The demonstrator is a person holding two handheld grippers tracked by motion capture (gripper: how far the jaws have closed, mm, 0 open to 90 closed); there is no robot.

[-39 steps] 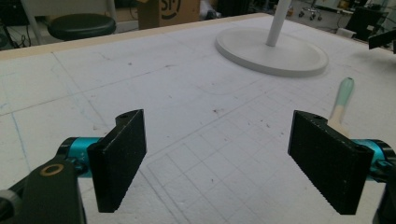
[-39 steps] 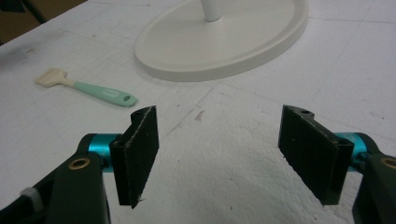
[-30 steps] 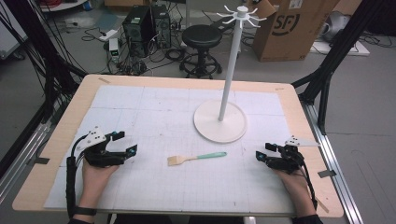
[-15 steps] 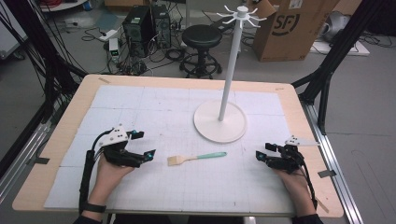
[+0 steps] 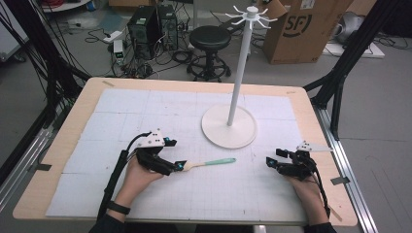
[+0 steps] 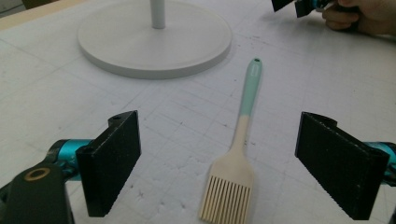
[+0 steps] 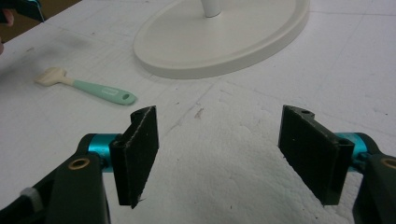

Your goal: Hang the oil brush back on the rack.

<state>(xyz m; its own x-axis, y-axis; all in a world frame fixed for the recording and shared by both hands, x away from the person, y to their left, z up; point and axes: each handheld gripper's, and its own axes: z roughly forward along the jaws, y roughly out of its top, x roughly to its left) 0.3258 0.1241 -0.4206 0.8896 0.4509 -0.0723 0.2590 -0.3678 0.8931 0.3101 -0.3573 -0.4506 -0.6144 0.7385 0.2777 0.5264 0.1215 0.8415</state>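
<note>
A small brush [image 5: 209,163] with a mint-green handle and a cream head lies flat on the white mat, in front of the stand. In the left gripper view the brush [image 6: 237,154] lies between my two black jaws, head nearest the camera, untouched. My left gripper [image 5: 179,166] is open at the brush's head end. My right gripper [image 5: 270,161] rests open near the mat's right side, well apart from the brush [image 7: 88,87]. In its own view the right gripper [image 7: 219,154] holds nothing.
A white stand [image 5: 229,125] with a round base, tall pole and hooked arms on top sits at mid-table behind the brush. The wooden table edge [image 5: 323,141] runs close to my right hand. Beyond the table are a stool [image 5: 209,39] and a cardboard box [image 5: 303,26].
My left gripper has moved right across the mat until its open jaws straddle the brush's head. The right gripper and the brush have stayed put.
</note>
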